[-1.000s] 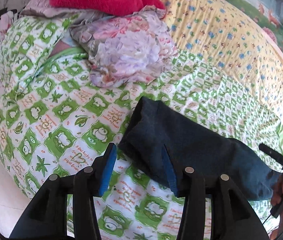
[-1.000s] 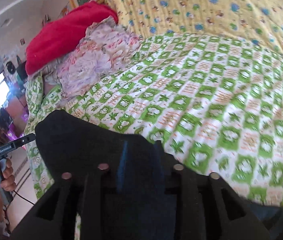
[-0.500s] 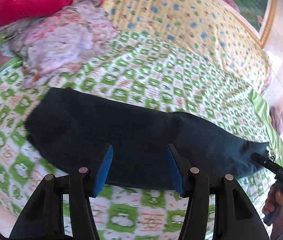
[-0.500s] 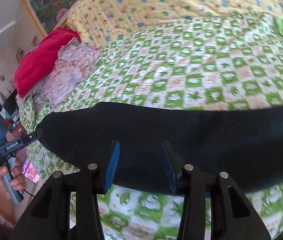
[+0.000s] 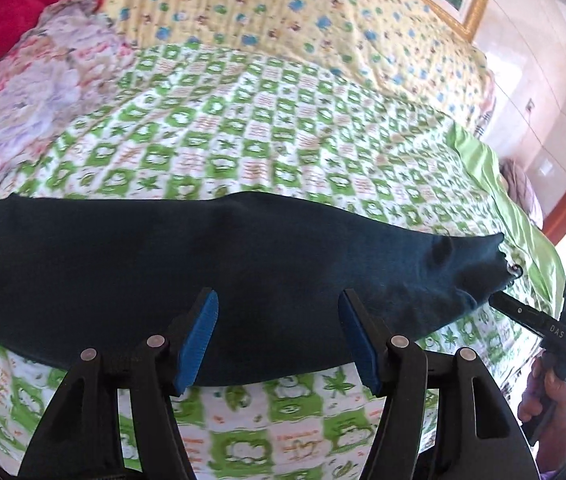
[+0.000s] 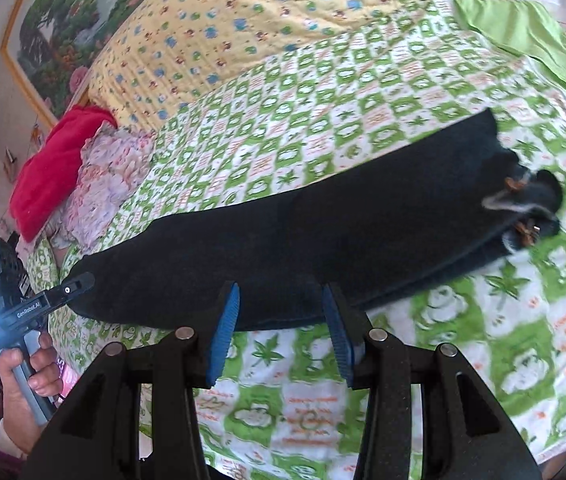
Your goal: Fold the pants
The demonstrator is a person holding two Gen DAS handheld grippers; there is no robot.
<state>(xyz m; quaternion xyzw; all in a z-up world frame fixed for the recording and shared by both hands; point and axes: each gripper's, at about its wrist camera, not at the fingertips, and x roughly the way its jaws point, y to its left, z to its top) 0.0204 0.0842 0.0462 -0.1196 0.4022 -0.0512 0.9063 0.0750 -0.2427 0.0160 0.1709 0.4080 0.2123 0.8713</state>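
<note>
Across the near part of the bed [image 5: 267, 128], on the green checked quilt: pants [image 5: 219, 280] laid out long and flat, already doubled leg on leg by the look of it, waistband to the right, leg ends to the left. Left tongs [image 5: 279, 334] apart, just been opening, nothing pinched, cloth only behind the pads. Right tongs [image 6: 281, 322] apart too, hovering at the near edge, empty.

Next, probably: take one end through both layers, corners together, carry it over to the other end, lower flat, smooth the crease.

Room: open quilt far of the pants; pile of floral and red bedding [image 6: 83, 176] far left; bed edge close on the near side.
</note>
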